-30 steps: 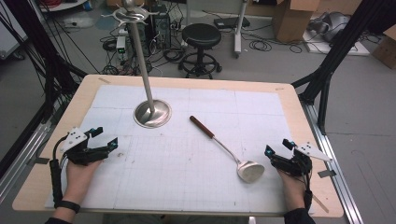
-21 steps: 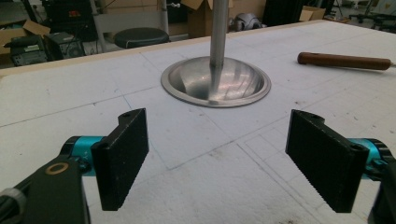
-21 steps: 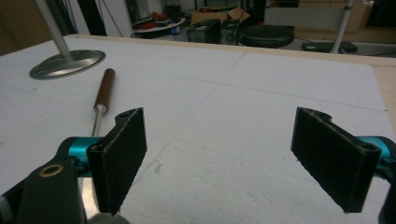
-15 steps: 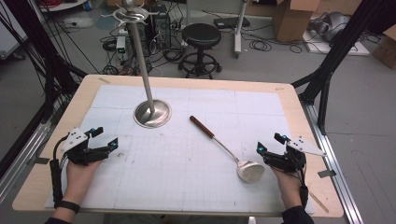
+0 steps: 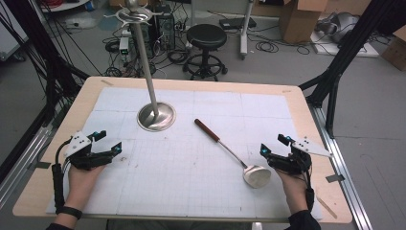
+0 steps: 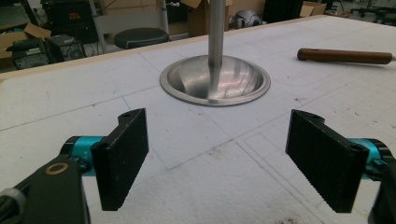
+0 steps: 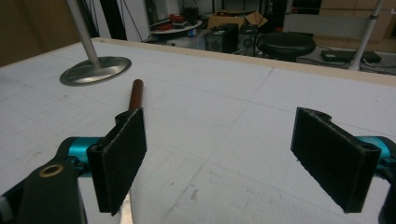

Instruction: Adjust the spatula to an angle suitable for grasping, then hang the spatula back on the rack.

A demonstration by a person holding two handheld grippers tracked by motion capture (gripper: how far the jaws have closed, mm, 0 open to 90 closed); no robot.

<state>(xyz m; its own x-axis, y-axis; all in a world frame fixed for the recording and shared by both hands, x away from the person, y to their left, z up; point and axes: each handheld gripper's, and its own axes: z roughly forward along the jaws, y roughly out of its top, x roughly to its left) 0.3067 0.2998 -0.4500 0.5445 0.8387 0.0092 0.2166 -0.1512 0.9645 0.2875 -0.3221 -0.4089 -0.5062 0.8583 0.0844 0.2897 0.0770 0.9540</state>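
Ladle (image 5: 234, 152) lies diagonal, centre-right of frame, bowl just beside right hand-held gripper (image 5: 274, 147), jaws spread, empty. Left hand-held gripper (image 5: 108, 142) lower left, also released, idle. Stand (image 5: 155, 115) upper centre. Likely next: straddle thin shaft near bowl, close squarely; round shaft may roll.

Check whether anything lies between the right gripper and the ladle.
Nothing visible does. The right gripper, jaws open, sits just right of the ladle bowl, with bare mat between them. The stand is farther off to the left, clear of that path.
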